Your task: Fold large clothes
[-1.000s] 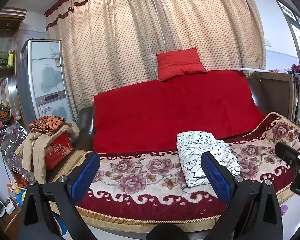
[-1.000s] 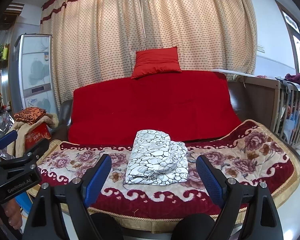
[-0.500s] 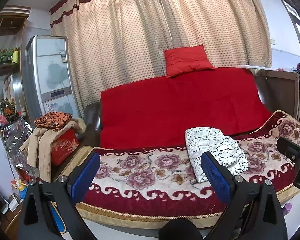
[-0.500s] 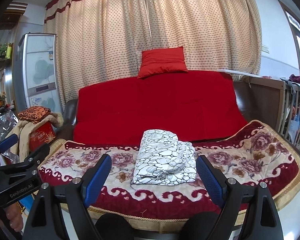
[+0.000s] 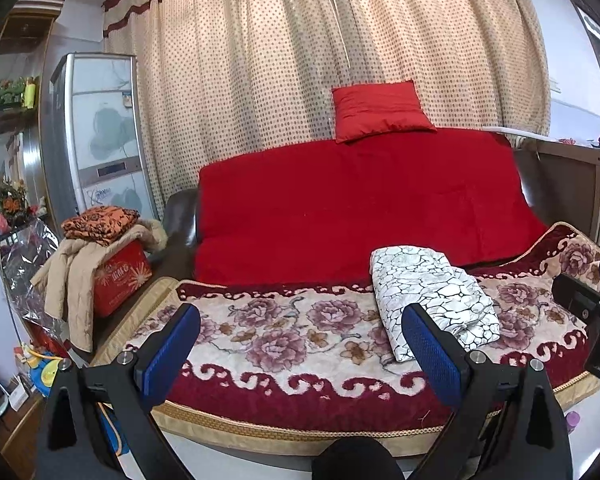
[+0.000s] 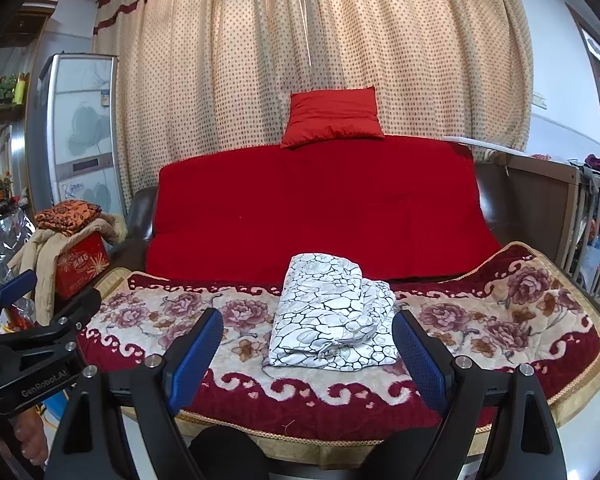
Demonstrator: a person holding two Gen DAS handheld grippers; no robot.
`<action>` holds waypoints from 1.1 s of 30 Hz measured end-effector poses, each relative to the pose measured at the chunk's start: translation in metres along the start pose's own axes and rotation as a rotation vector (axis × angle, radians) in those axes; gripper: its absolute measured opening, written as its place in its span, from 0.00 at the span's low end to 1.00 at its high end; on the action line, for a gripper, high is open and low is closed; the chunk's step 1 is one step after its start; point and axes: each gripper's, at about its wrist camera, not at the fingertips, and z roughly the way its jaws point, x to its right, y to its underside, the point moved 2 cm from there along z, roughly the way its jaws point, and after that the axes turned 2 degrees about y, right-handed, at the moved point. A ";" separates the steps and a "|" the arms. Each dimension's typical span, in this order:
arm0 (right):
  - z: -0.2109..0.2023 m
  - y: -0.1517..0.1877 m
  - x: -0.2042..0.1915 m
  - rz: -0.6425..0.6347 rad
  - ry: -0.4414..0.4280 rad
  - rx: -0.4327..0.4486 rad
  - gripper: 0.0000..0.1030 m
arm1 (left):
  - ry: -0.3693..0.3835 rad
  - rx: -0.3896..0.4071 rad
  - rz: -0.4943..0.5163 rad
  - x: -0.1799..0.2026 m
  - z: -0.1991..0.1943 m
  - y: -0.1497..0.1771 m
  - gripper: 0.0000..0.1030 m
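I'm seeing the white garment (image 6: 332,314) with black crackle print lying folded into a thick, layered bundle, resting flat on the floral blanket (image 6: 500,320) near the seat's middle, long side running front to back.

Daylight glows through the dotted curtain (image 6: 320,40) at twelve o'clock, lighting the room evenly. Both views are sharp (fisheye bending, dark corners).

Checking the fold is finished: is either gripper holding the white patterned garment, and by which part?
Nothing is held. The left gripper and right gripper are both open, clear of the folded garment lying on the sofa blanket.
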 end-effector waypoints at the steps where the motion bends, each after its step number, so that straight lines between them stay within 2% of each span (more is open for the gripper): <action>1: 0.003 0.000 0.000 0.000 0.003 -0.003 0.86 | -0.001 -0.009 -0.001 0.002 0.006 0.000 0.98; 14: 0.047 -0.006 0.022 0.012 0.029 -0.032 0.86 | 0.016 -0.068 0.034 0.035 0.048 -0.003 0.98; 20: 0.072 -0.005 0.040 0.042 0.022 -0.061 0.86 | -0.002 -0.104 0.056 0.052 0.063 -0.004 0.98; 26: 0.079 0.000 0.053 0.057 0.011 -0.086 0.86 | 0.007 -0.112 0.071 0.064 0.058 -0.003 0.98; 33: 0.060 0.000 0.059 0.048 0.011 -0.067 0.86 | 0.025 -0.091 0.075 0.068 0.042 -0.007 0.98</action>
